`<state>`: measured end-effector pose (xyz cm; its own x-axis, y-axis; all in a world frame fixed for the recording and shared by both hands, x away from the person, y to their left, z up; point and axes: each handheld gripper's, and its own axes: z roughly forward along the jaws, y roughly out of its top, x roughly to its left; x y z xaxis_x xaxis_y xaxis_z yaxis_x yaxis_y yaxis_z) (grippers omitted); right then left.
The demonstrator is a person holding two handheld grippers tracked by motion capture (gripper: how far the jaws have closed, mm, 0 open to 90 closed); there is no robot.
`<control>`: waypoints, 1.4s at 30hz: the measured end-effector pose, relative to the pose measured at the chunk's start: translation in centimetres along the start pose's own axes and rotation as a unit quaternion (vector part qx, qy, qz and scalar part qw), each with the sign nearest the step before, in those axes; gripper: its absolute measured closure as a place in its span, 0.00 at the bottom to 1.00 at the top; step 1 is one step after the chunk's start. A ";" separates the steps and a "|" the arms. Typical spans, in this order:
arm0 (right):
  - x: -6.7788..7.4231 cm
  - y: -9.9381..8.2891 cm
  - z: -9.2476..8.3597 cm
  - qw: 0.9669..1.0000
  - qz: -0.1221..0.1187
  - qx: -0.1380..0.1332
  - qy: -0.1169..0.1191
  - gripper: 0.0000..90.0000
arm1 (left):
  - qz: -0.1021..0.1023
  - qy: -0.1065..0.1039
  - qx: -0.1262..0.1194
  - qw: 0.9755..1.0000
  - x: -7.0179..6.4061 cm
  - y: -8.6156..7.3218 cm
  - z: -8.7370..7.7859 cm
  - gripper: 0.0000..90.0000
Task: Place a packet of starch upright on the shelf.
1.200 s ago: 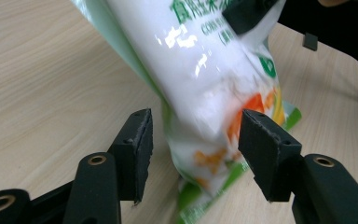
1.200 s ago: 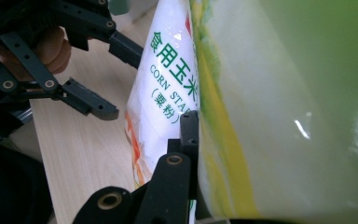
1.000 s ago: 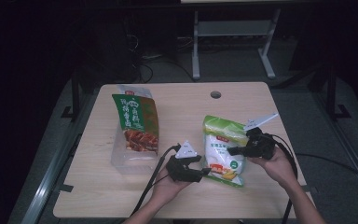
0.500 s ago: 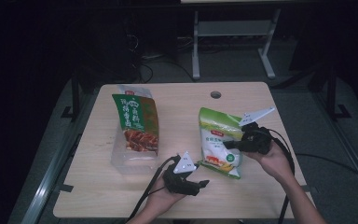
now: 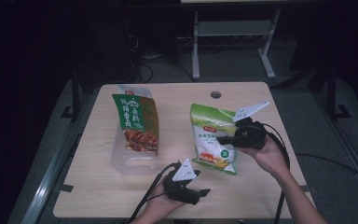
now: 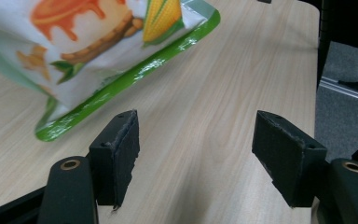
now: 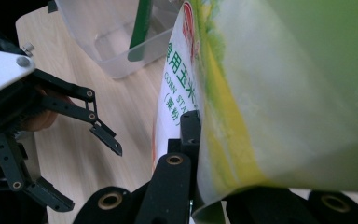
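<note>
Corn starch bag [image 5: 213, 140] btwn right fingers [image 7: 190, 128]

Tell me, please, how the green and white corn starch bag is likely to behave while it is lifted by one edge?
The corn starch bag will probably flop: it is a soft pouch, and the right gripper is pinching only one side. Its glossy film may be slippery, so it could slide from the grip. It looks plump, so its contents may shift and sag toward the lower end, near the table.
</note>
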<state>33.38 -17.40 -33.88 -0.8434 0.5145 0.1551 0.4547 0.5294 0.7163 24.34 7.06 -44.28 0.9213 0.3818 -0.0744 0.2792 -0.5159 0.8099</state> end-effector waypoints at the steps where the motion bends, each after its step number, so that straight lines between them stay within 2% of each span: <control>1: 0.1 0.1 0.0 1.000 -0.001 0.000 0.000 0.98 | 0.005 0.001 0.002 1.000 0.0 0.0 0.0 0.35; 6: 0.5 0.7 0.1 1.000 -0.007 -0.007 0.003 0.98 | 0.009 0.000 0.003 1.000 -0.3 -0.2 0.1 0.33; 12: 1.5 2.3 0.0 1.000 -0.019 -0.009 0.010 0.98 | 0.020 -0.008 0.008 1.000 -0.8 -0.4 0.3 0.32; 19: 2.7 4.2 0.2 0.999 -0.041 -0.014 0.023 0.98 | 0.013 -0.015 0.000 1.000 -1.4 -0.6 0.7 0.32; 26: 3.8 6.1 0.4 0.998 -0.056 -0.021 0.036 0.98 | 0.021 -0.020 0.008 1.000 -1.9 -0.8 1.0 0.30; 32: 4.9 8.0 0.6 0.996 -0.074 -0.023 0.044 0.98 | 0.029 -0.023 0.012 0.999 -2.0 -0.9 1.1 0.30; 35: 5.5 8.8 0.8 0.994 -0.095 -0.023 0.045 0.98 | 0.030 -0.025 0.011 0.999 -1.9 -0.8 1.1 0.30; 42: 6.7 10.3 1.7 0.992 -0.106 -0.027 0.064 0.98 | 0.032 -0.027 0.009 0.999 -2.0 -0.8 0.9 0.30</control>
<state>32.85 -7.37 -26.62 -0.9494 0.3035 0.0809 0.2510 0.5782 0.7763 22.51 5.99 -45.36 0.9504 0.3063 -0.0546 0.2239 -0.5514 0.8036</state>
